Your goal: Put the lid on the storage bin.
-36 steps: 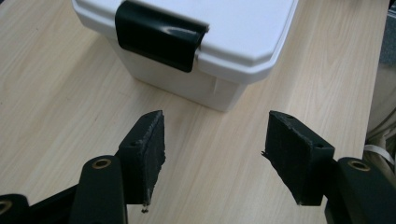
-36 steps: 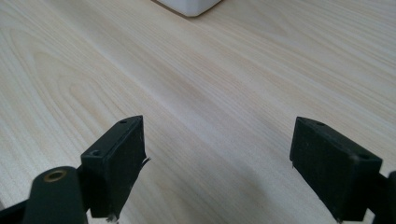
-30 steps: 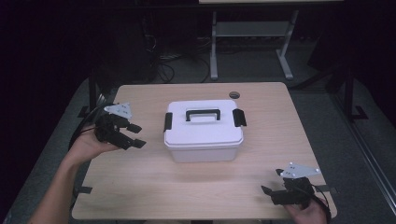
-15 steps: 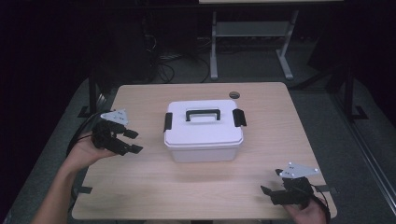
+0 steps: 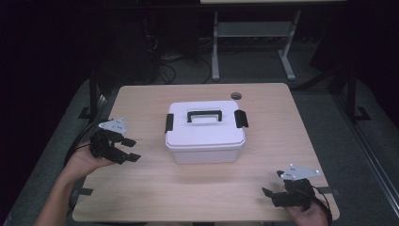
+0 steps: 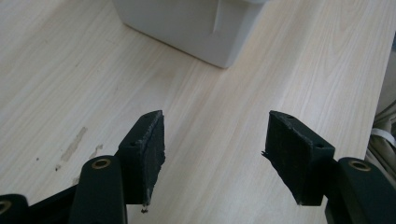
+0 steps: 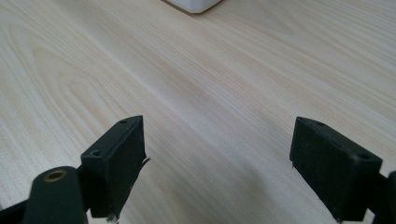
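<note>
Both tools, the left tool (image 5: 132, 149) and the right tool (image 5: 267, 195), were open and empty, so the white box (image 5: 204, 133) in the middle of the surface (image 5: 282, 122) should be approached slowly and squarely toward its side latches.

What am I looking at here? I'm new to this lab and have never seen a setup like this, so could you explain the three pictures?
A person sits at a wooden table and holds a hand-operated tool with two black jaws in each hand. The high view comes from a fixed camera above, looking down. In it the left gripper is at the left and the right gripper at the lower right. The other two pictures come from small cameras riding on the grippers, looking out along their jaws. In the middle of the table stands a white plastic box with a black handle and black side latches, lid on. Both grippers are open and hold nothing; only bare wood lies between their jaws. The left one points toward the box, a corner of which shows in its view.
</note>
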Demonstrator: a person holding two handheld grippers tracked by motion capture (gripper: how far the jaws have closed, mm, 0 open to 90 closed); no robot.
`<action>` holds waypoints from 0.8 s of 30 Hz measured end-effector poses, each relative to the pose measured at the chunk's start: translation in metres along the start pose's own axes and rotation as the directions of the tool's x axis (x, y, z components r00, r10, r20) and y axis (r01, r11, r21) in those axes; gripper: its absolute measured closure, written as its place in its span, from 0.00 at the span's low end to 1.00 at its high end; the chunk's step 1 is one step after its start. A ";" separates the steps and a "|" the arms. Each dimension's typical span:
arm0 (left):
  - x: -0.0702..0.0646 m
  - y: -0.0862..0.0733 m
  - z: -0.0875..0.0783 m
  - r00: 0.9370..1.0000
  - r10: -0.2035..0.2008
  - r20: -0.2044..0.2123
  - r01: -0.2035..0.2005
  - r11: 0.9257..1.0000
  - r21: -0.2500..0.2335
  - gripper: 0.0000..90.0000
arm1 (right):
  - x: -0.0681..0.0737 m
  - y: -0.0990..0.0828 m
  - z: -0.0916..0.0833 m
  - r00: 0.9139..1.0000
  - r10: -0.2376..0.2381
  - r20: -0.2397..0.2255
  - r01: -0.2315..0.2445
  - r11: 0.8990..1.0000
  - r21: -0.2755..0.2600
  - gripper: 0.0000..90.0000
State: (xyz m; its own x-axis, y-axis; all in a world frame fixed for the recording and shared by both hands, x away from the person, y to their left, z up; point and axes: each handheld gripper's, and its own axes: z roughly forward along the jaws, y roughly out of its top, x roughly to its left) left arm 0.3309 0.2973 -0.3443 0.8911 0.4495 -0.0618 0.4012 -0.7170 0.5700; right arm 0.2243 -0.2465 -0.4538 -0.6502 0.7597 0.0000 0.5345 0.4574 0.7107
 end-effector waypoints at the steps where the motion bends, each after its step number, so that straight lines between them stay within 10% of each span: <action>1: 0.000 -0.002 0.000 1.000 0.001 -0.004 -0.001 1.000 -0.002 0.41 | 0.000 0.000 0.000 1.000 0.003 -0.001 -0.003 1.000 0.001 0.20; 24: -0.012 -0.039 0.011 0.999 -0.035 -0.017 0.036 0.999 0.008 0.40 | 0.003 -0.001 0.000 1.000 -0.013 0.008 0.013 1.000 0.011 0.20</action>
State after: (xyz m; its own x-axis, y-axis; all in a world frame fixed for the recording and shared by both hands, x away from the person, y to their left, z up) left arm 0.3074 0.3143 -0.3743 0.8726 0.4837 -0.0678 0.4344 -0.7050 0.5606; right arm 0.2218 -0.2451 -0.4544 -0.6529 0.7573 -0.0145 0.5322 0.4724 0.7026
